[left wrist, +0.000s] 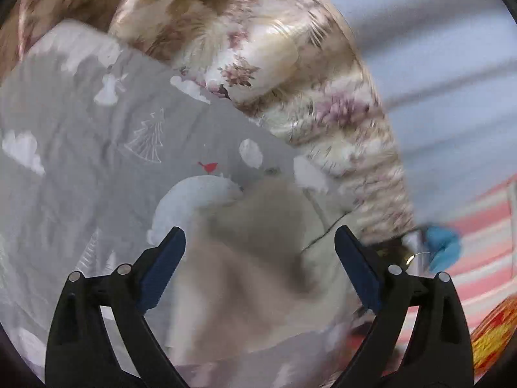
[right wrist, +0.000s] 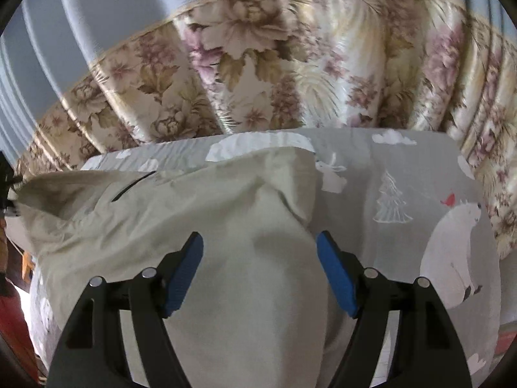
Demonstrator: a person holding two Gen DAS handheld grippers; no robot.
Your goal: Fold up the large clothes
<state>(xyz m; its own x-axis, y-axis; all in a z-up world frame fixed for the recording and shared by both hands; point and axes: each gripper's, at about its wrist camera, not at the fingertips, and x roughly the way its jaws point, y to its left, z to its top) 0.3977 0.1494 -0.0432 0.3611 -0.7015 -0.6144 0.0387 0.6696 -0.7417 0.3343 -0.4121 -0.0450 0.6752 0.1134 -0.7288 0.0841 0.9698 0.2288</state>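
A beige garment (right wrist: 200,213) lies crumpled on a grey sheet printed with polar bears and trees (right wrist: 404,174). It has a dark slit pocket (right wrist: 132,186) near its far left. My right gripper (right wrist: 260,247) is open just above a raised fold of the garment, which sits between the jaws. In the left wrist view the garment (left wrist: 258,258) is blurred below my left gripper (left wrist: 260,241), which is open wide over it, not holding anything. The grey sheet (left wrist: 97,148) spreads to the left there.
A shiny floral bedspread (right wrist: 274,74) rises behind the grey sheet and also shows in the left wrist view (left wrist: 258,42). A pale blue wall (left wrist: 446,74) is behind. A pink striped cloth (left wrist: 478,245) and a blue object (left wrist: 444,244) lie at the right.
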